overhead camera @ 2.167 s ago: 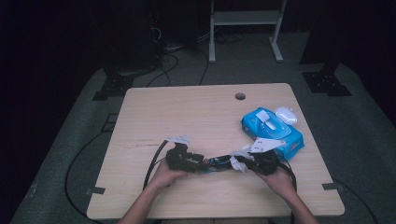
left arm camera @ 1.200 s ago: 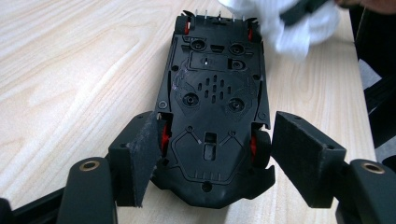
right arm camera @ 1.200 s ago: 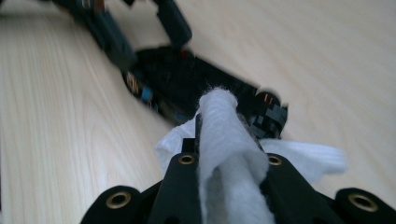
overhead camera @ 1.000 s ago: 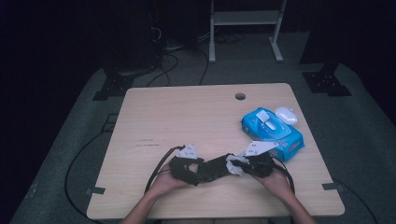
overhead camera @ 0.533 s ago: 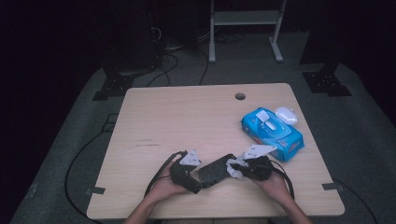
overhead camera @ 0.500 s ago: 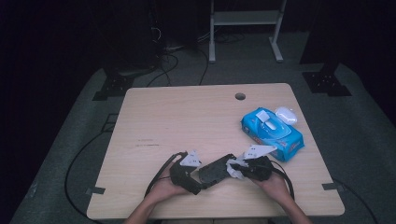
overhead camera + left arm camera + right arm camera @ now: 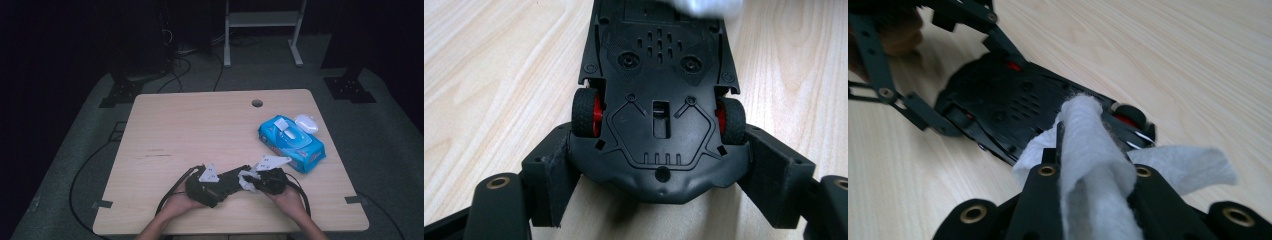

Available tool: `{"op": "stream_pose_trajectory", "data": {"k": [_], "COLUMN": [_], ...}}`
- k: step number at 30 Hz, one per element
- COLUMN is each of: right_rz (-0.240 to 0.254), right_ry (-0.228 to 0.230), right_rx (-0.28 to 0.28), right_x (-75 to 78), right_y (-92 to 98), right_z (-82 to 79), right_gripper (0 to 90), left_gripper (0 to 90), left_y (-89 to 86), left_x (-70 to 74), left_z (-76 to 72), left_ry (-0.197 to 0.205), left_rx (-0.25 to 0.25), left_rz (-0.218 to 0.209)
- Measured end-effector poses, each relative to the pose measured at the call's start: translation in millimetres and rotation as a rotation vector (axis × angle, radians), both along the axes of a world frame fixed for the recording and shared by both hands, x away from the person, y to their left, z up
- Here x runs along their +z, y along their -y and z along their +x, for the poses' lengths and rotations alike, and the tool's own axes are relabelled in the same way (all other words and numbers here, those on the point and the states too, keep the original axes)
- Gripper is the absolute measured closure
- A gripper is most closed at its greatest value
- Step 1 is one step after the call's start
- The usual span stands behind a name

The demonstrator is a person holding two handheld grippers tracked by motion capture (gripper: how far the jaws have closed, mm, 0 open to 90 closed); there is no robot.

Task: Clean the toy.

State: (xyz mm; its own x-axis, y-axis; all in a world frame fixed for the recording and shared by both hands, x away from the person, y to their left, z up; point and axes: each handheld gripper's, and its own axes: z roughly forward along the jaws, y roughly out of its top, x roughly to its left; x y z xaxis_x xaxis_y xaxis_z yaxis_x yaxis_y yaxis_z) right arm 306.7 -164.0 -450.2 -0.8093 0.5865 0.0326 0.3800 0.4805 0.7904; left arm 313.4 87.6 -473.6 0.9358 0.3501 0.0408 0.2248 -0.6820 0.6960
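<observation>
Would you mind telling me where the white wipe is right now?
The white wipe is clamped in the right gripper, pressed against the upturned underside of the black toy car near the table's front edge, in front of the blue wipe pack.

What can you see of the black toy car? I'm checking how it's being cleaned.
The black toy car is held upside down, its matt plastic underside showing screw holes, vent slots and a central slot. Two black rubber tyres on red hubs flank the chassis. The left gripper clamps one end from both sides, low over the pale wooden table. The right gripper presses a folded white wipe against its other end.
</observation>
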Motion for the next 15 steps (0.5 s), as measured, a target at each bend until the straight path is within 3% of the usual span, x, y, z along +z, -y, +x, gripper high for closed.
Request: {"op": "stream_pose_trajectory", "data": {"k": [5,8,10,12,15], "right_rz": [-0.003,0.028,0.028,0.019,-0.021], "right_ry": [0.001,-0.016,0.002,0.012,0.051], "right_rx": [0.061,0.119,0.149,0.151,0.081], "right_x": [-1.3,-3.9,-5.4,-5.3,-4.2], "right_y": [-27.7,-45.5,-56.2,-57.2,-39.9], "right_z": [-2.3,-7.2,-12.2,-12.8,-7.4], "right_gripper": [83.7,83.7,83.7,83.7,83.5], "left_gripper": [23.6,23.6,23.6,23.6,23.7], "left_y": [0.5,1.0,0.7,0.4,-0.3], "left_x": [-0.8,-1.4,-1.8,-1.8,-1.5], "left_z": [1.3,3.0,3.1,2.9,4.2], "left_ry": [0.000,0.004,0.006,0.004,0.001], "left_rx": [0.005,0.001,-0.001,0.001,0.008], "left_rz": [-0.018,-0.022,-0.018,-0.024,-0.031]}}
